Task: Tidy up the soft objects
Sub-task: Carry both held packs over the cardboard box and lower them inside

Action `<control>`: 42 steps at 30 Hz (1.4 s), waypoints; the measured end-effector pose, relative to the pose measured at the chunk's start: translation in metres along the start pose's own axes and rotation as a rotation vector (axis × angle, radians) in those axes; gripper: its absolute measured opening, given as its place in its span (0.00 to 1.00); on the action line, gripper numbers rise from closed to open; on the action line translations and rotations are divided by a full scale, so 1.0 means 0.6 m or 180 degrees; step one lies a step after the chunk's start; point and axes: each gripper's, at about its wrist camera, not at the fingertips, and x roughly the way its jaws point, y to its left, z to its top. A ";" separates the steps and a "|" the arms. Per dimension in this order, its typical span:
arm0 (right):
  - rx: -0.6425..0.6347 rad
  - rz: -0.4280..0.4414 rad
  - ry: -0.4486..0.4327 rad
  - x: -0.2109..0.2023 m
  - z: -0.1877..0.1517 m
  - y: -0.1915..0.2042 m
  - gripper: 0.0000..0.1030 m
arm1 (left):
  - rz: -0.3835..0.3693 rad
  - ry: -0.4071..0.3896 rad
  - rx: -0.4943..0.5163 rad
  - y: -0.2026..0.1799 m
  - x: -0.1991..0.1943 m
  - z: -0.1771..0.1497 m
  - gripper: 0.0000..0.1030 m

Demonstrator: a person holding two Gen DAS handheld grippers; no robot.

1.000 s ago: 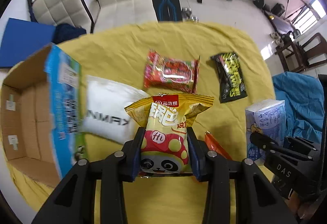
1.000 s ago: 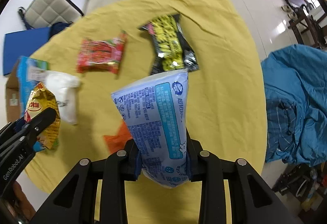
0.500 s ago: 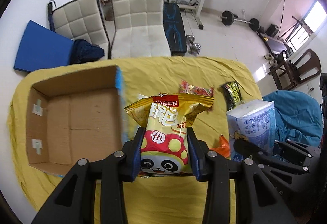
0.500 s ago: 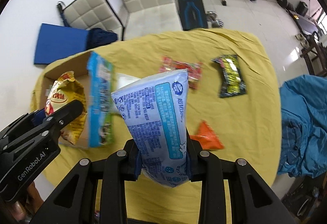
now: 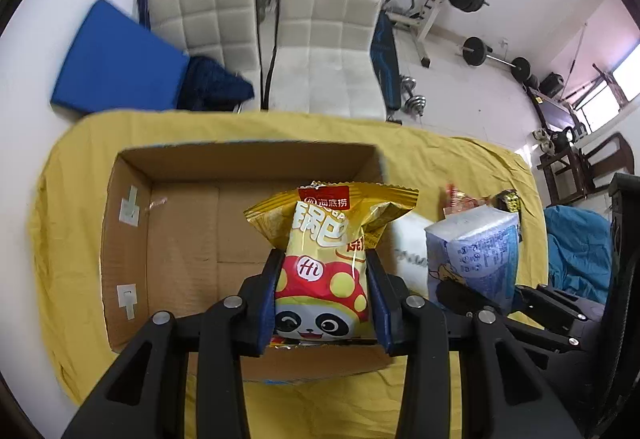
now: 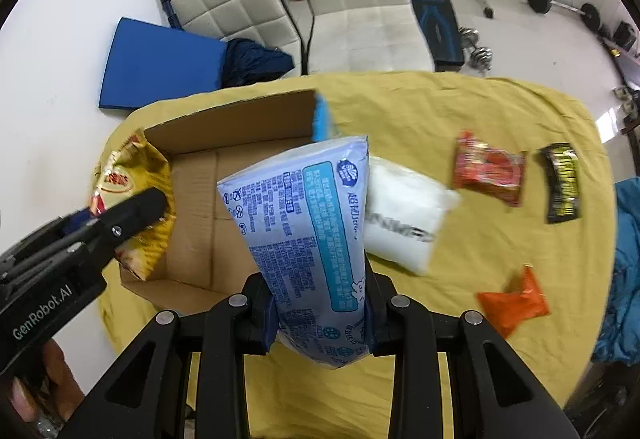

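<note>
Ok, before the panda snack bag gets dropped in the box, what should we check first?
1. Left gripper shut on yellow panda snack bag: ok.
2. Bag over open brown cardboard box: ok.
3. Box floor bare beneath: ok.
4. Right gripper shut on pale blue plastic tissue pack: ok.
5. Grippers apart, not colliding: ok.
6. Height of bag above box floor: cannot tell.

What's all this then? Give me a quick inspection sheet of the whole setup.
Surface: yellow cloth over a table.
Job's things: open cardboard box; white pack, red packet, black packet, orange packet lying loose.
Clutter: nothing seen.
Tongs: left tongs shut on panda snack bag above the box; right tongs shut on blue tissue pack.
Cables: nothing seen.
Surroundings: white chairs, barbells, blue mat.
</note>
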 end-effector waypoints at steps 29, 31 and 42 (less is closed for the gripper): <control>0.0055 -0.0415 0.0454 0.348 0.114 0.101 0.39 | -0.0656 0.1107 -0.0414 0.182 0.304 0.080 0.36; 0.0037 -0.0449 0.0463 0.355 0.114 0.099 0.40 | -0.0597 0.1122 -0.0421 0.180 0.307 0.078 0.37; -0.0079 -0.0482 0.0424 0.337 0.109 0.102 0.53 | -0.0160 0.0955 -0.0262 0.160 0.259 0.069 0.53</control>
